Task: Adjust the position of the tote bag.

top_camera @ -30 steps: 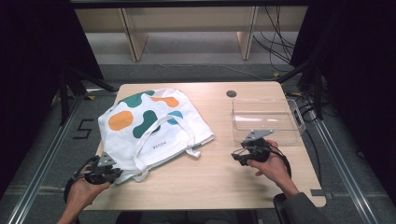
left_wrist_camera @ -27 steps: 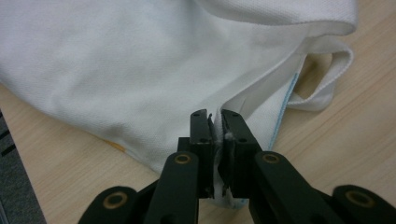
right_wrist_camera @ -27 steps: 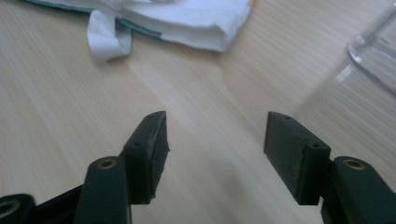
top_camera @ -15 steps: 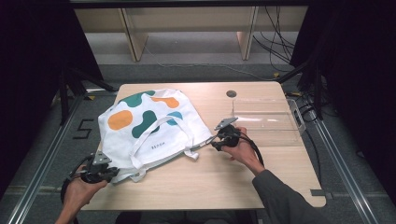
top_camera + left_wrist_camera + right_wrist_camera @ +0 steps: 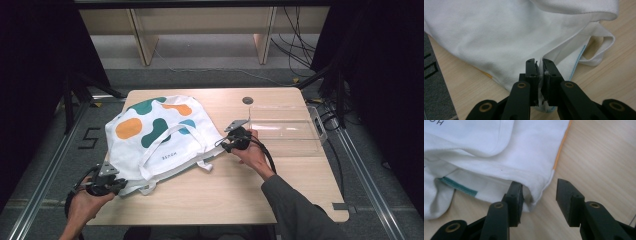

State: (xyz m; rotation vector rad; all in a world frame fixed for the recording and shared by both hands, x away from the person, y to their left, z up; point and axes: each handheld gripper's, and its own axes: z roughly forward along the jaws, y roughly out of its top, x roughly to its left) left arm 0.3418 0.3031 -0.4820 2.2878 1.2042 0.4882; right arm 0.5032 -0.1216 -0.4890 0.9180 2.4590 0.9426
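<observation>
Two grippers, one bag: counts and advice by view below.

High view – bag: one white tote bag (image 5: pixel 160 142) with green and orange blobs, lying flat on the left half of the table (image 5: pixel 280 185), mouth and handles toward the person.
High view – left gripper (image 5: pixel 111 184): at the bag's near-left corner, touching the cloth.
High view – right gripper (image 5: pixel 231 145): at the bag's right corner, just beside the clear box (image 5: pixel 287 131).
High view – counts: one bag, two straps, one clear box, one table, two grippers, two hands.

Left gripper view – fingers: left gripper (image 5: pixel 540 72) clenched on the tote bag's (image 5: pixel 499 37) white edge; cloth pinched between the jaws.
Left gripper view – strap: one strap loop (image 5: pixel 601 47) lies on the wood just beyond.
Left gripper view – advice: hold the pinch firm, no tugging until the other side has cloth too.

Right gripper view – fingers: right gripper (image 5: pixel 539 195) released, jaws wide apart, nothing between them yet.
Right gripper view – bag: tote bag (image 5: pixel 524 157) corner sits by the left jaw; orange seam (image 5: pixel 560 150) runs up the edge.
Right gripper view – advice: likely step is grabbing this corner. Slide left so the hem sits between both jaws, low to the table, then close; take both layers if a lift is meant.
Right gripper view – counts: one green tag (image 5: pixel 457 186), one orange seam.
</observation>
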